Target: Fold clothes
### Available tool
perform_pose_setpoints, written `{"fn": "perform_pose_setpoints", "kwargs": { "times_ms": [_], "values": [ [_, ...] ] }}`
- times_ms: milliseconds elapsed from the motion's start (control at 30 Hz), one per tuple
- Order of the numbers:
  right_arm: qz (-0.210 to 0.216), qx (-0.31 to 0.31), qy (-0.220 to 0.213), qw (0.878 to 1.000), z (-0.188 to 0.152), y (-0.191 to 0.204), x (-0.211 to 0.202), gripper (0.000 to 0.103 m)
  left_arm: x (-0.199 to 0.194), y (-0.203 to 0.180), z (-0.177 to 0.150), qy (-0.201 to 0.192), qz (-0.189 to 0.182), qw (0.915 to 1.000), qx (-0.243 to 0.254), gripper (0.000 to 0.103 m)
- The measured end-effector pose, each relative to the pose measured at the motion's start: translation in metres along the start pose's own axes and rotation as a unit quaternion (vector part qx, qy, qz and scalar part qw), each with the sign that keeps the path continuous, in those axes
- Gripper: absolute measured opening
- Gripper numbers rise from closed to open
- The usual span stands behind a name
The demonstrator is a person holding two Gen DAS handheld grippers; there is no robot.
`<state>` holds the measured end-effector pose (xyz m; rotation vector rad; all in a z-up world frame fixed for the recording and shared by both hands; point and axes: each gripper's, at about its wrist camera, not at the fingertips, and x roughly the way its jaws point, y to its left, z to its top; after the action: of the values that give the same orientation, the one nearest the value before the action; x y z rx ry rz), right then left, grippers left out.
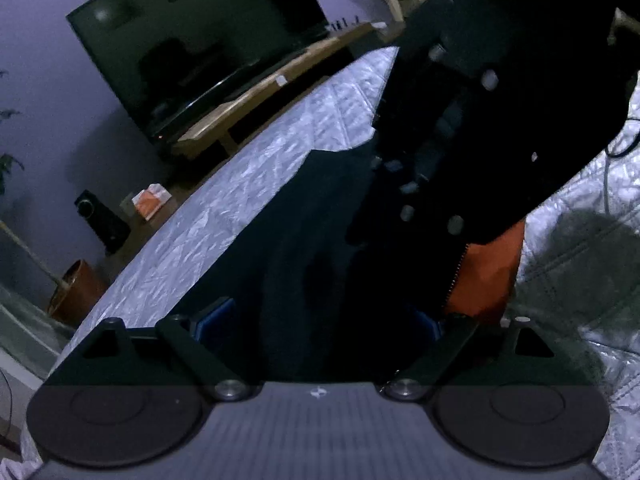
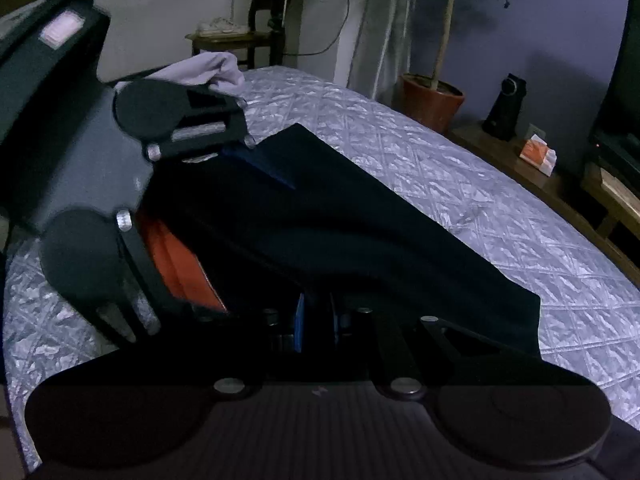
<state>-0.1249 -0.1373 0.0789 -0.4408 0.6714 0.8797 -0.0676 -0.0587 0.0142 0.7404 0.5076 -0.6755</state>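
Note:
A dark navy garment (image 2: 380, 240) lies stretched out on a bed with a silver quilted cover (image 2: 460, 184). My right gripper (image 2: 318, 320) is shut on the near edge of the garment, its blue pads close together with the cloth pinched between them. My left gripper (image 2: 252, 244) reaches in from the left. Its blue finger (image 2: 260, 164) and orange finger (image 2: 180, 264) stand wide apart, with the cloth running between them. In the left wrist view the garment (image 1: 312, 240) passes between the spread jaws of my left gripper (image 1: 320, 320). An orange finger (image 1: 488, 276) of the right gripper shows beside them.
A grey-green garment (image 1: 580, 260) lies on the cover to the right, and a pale cloth (image 2: 216, 70) sits at the bed's far end. Beyond the bed are a television (image 1: 192, 48) on a wooden bench (image 1: 260, 92), a speaker (image 2: 504, 108) and a potted plant (image 2: 432, 96).

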Motion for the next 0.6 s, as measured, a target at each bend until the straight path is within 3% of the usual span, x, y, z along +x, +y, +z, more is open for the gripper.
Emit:
{"fn": "perform_pose_setpoints", "kwargs": {
  "times_ms": [33, 133, 200, 267, 433, 533, 567, 600],
  "values": [
    [0.000, 0.001, 0.000, 1.000, 0.000, 0.000, 0.000, 0.017, 0.005, -0.002, 0.003, 0.001, -0.001, 1.0000, 0.004, 0.085],
    [0.002, 0.009, -0.001, 1.000, 0.000, -0.002, -0.001, 0.017, 0.011, -0.001, 0.004, 0.002, -0.008, 1.0000, -0.005, 0.065],
    [0.003, 0.016, -0.002, 1.000, -0.001, -0.001, -0.001, 0.017, 0.020, 0.002, 0.006, 0.013, -0.010, 0.9997, -0.016, 0.034],
    [0.005, 0.020, -0.004, 1.000, -0.002, 0.000, -0.002, 0.017, 0.028, 0.007, 0.005, 0.023, -0.020, 0.9989, -0.036, 0.020],
    [0.004, 0.028, -0.012, 1.000, -0.004, 0.002, -0.005, 0.017, 0.034, 0.015, 0.004, 0.023, -0.030, 0.9973, -0.064, 0.007],
    [-0.007, 0.018, -0.008, 1.000, -0.008, 0.004, -0.009, 0.020, 0.034, 0.027, 0.003, 0.020, -0.007, 0.9956, -0.092, 0.004],
    [-0.022, 0.009, -0.006, 1.000, -0.013, 0.004, -0.015, 0.023, 0.030, 0.033, 0.001, 0.018, 0.000, 0.9943, -0.105, 0.004],
    [-0.037, 0.000, -0.004, 0.999, -0.018, 0.005, -0.020, 0.035, 0.027, 0.038, 0.002, 0.016, 0.004, 0.9927, -0.119, 0.003]
  ]
}}
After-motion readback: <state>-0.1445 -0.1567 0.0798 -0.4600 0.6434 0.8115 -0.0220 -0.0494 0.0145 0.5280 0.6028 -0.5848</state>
